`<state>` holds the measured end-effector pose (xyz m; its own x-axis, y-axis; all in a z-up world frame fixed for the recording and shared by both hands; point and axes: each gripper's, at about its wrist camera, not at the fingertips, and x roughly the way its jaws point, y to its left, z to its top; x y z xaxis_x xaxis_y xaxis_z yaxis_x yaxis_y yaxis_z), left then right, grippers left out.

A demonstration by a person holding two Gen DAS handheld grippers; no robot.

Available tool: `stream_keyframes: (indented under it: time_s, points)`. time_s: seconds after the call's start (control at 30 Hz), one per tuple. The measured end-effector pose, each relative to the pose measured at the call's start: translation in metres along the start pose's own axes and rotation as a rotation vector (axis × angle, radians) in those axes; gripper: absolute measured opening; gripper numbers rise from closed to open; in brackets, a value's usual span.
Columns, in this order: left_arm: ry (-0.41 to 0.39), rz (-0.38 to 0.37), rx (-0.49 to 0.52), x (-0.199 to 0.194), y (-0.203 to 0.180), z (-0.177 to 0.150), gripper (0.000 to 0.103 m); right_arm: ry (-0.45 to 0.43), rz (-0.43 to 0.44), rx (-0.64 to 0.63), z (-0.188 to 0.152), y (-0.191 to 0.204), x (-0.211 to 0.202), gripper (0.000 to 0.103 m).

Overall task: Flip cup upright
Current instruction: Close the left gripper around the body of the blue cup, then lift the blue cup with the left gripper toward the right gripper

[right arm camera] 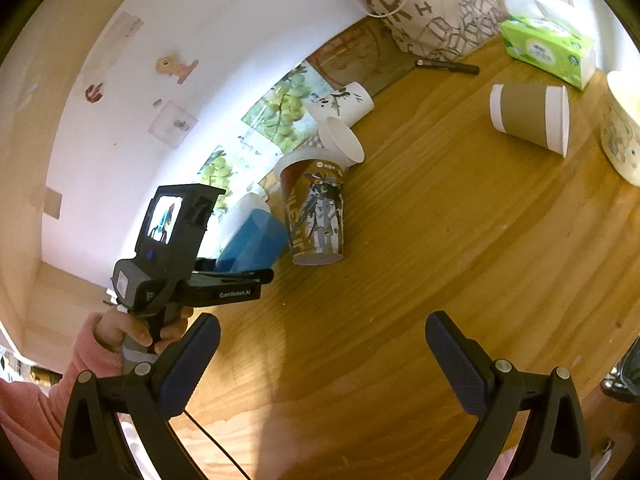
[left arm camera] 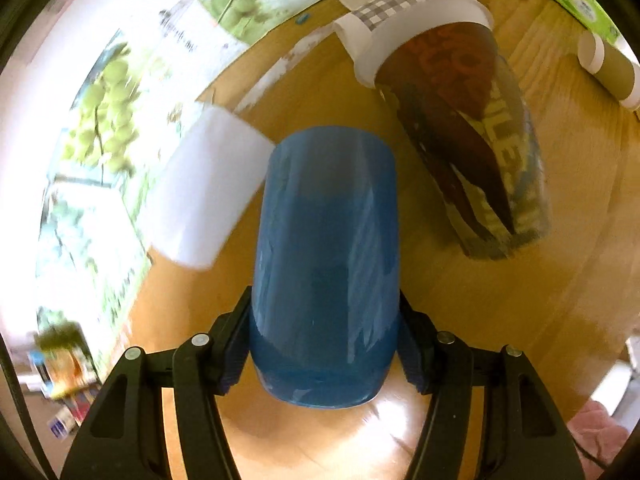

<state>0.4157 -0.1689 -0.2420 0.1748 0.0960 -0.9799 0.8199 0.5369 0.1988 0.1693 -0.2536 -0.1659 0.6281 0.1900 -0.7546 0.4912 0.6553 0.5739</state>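
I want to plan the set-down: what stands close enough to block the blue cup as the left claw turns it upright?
Nothing lies between the left claw and the blue cup; it is already gripped. Close by stand the robot-print cup and a white cup; the wooden table nearer the camera is bare.

Glossy translucent blue plastic cup (left arm camera: pixel 324 264), printed paper cup (left arm camera: pixel 460 140), grained varnished wood table (left arm camera: pixel 540 280)
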Motion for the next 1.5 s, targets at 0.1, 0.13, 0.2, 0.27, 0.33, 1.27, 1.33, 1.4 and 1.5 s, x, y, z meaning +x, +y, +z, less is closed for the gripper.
stream_keyframes:
  time_s: [0.1,0.13,0.2,0.27,0.33,1.27,1.33,1.4,1.5]
  points:
    - [0.008,-0.004,-0.047,-0.007,-0.004,-0.011,0.066,0.014,0.014,-0.031,0.001,0.001,-0.005,0.103]
    - [0.011,-0.008,-0.064,-0.010,-0.005,-0.015,0.066,0.019,0.018,-0.041,0.002,0.001,-0.007,0.103]
    - [0.013,-0.016,-0.093,-0.015,-0.007,-0.020,0.066,0.028,0.031,-0.064,0.003,0.001,-0.011,0.103]
    - [0.013,-0.020,-0.136,-0.020,-0.011,-0.026,0.066,0.036,0.041,-0.089,0.004,0.001,-0.016,0.103]
    - [0.015,-0.031,-0.184,-0.027,-0.013,-0.033,0.066,0.045,0.048,-0.110,0.006,0.001,-0.021,0.103]
    - [0.145,-0.197,-0.716,-0.029,-0.093,-0.109,0.066,0.304,0.109,-0.387,0.024,-0.032,-0.036,0.103]
    - [0.153,-0.224,-0.750,-0.027,-0.102,-0.113,0.066,0.324,0.103,-0.399,0.026,-0.036,-0.035,0.103]
    - [0.162,-0.258,-0.783,-0.023,-0.108,-0.115,0.066,0.341,0.097,-0.409,0.028,-0.039,-0.032,0.103]
    - [0.167,-0.282,-0.825,-0.023,-0.118,-0.119,0.066,0.376,0.088,-0.426,0.030,-0.043,-0.027,0.103]
